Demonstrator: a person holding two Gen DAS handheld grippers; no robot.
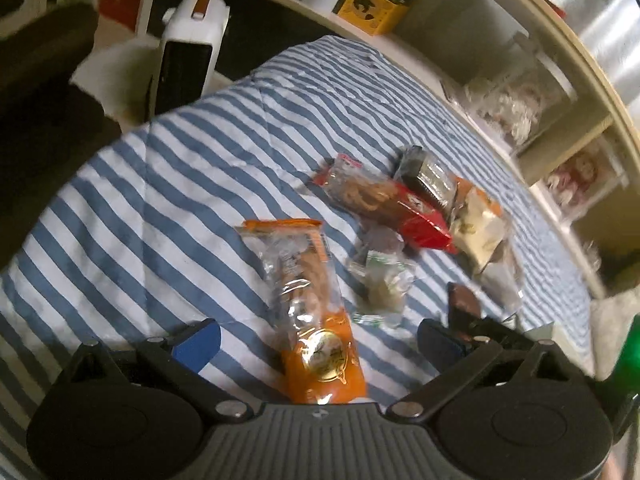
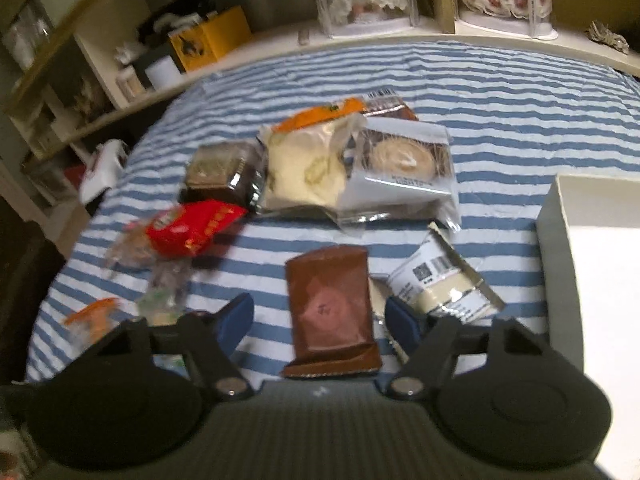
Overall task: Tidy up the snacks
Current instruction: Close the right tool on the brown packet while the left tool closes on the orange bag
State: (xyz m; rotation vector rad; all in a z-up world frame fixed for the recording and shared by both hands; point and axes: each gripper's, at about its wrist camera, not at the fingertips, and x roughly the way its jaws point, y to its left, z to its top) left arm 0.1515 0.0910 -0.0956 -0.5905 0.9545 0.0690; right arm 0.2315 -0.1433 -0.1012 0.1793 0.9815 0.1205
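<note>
While both grippers hover open-fingered over the bed (image 1: 160,184), left gripper (image 1: 318,342) straddles the orange packet (image 1: 316,312), right gripper (image 2: 320,320) the brown packet (image 2: 334,312); closing comes next.

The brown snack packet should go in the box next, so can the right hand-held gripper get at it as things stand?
Probably yes: the brown snack packet lies flat between the open fingers of the right hand-held gripper, with nothing on top of it.
</note>
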